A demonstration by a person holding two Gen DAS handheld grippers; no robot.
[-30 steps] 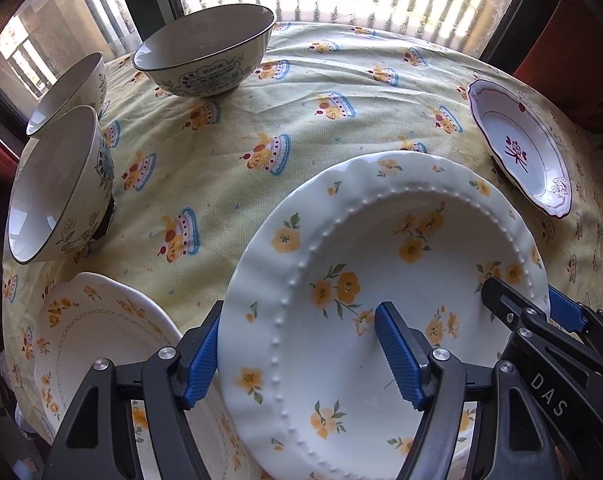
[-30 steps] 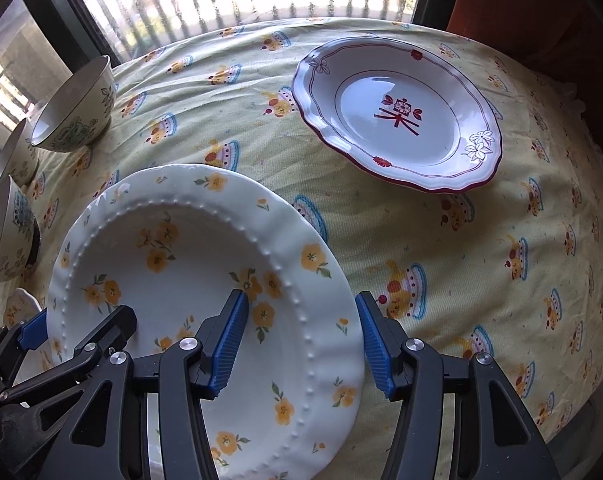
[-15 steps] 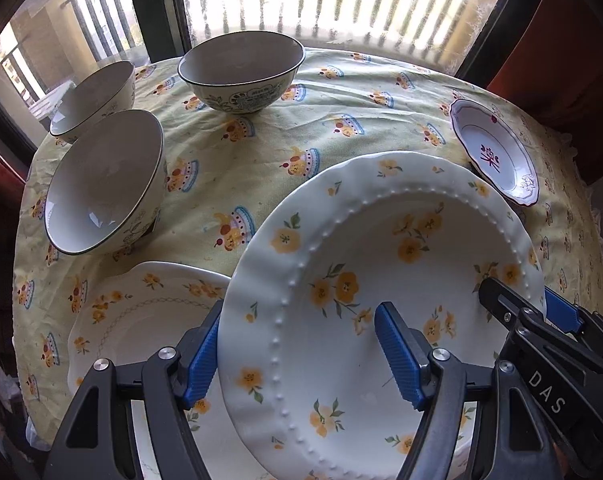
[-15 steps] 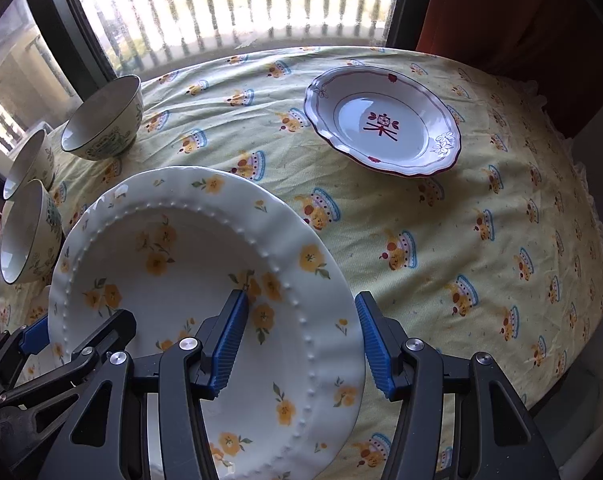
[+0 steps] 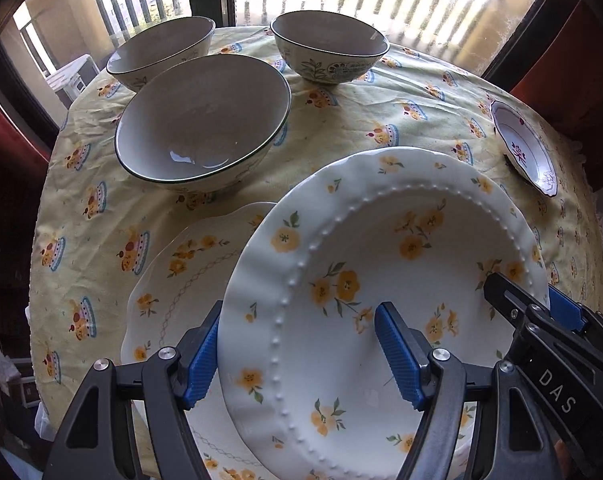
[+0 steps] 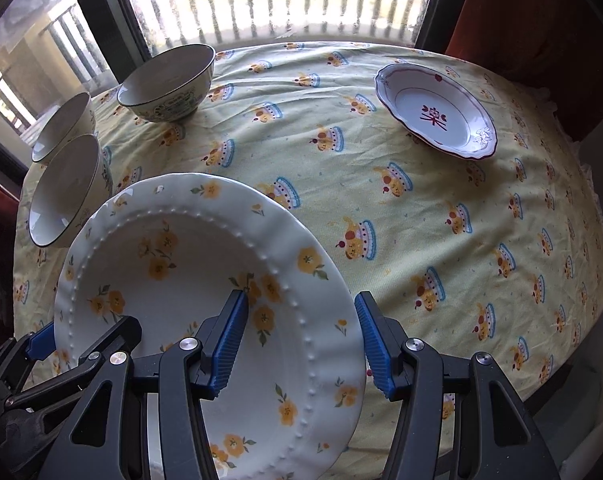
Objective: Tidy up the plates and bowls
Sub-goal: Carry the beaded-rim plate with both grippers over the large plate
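I hold the yellow-flowered plate point(image 5: 385, 280) between my two tongs, lifted and tilted above the table point(image 6: 441, 208). My left gripper point(image 5: 297, 354) clamps its left rim, one blue pad under the edge and one inside the well; my right gripper point(image 6: 301, 338) clamps the opposite rim the same way. The plate is white and deep, with a wavy edge, a ring of raised beads around the well and scattered yellow blossoms with green leaves. Just below it, at the table's near left edge, lies a second flowered plate point(image 5: 181, 280) with a thin chain border. Three grey-lined bowls point(image 5: 203, 124) with dark rims stand toward the far left edge. A small red-trimmed dish point(image 6: 435, 110) sits near the far right edge, well apart.
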